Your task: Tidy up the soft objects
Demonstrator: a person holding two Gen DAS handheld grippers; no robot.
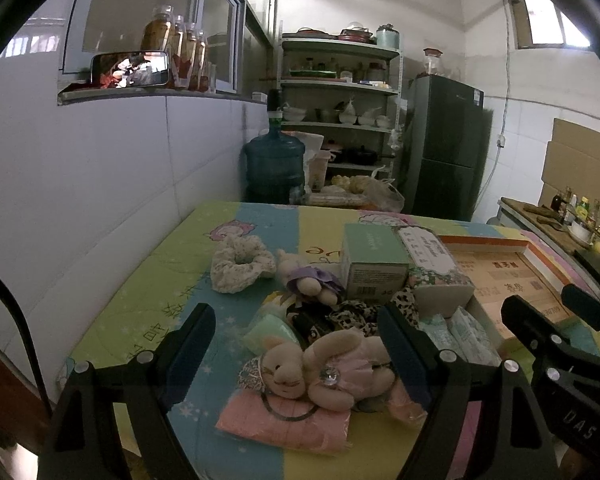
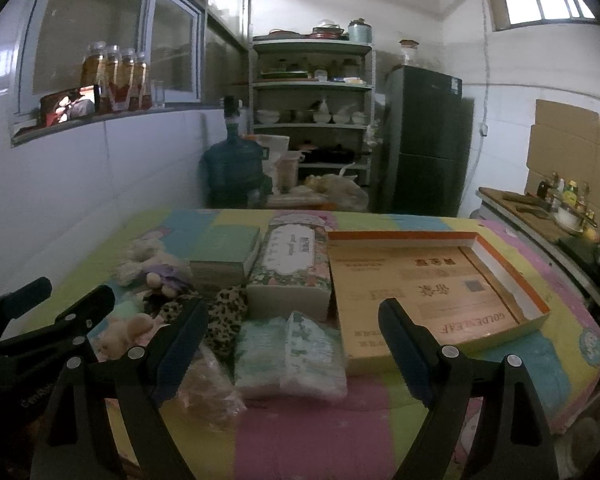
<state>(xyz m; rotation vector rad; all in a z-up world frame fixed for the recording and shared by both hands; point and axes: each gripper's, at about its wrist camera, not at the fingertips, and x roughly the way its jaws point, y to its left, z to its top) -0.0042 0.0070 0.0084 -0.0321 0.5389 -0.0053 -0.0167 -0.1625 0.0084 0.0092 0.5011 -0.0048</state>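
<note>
While the pink plush rabbit (image 1: 320, 368) lies on a pink packet (image 1: 284, 424) near the table's front edge, my left gripper (image 1: 300, 344) hovers over it, jaws wide, empty. My right gripper (image 2: 296, 344), equally spread and empty, faces tissue packs (image 2: 292, 352) beside the open cardboard box (image 2: 432, 292).

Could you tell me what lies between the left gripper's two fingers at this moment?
A pink plush bunny on a pink packet, seen in the left wrist view.

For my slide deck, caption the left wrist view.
Open left gripper hovers over a plush bunny lying on a pink packet.
</note>
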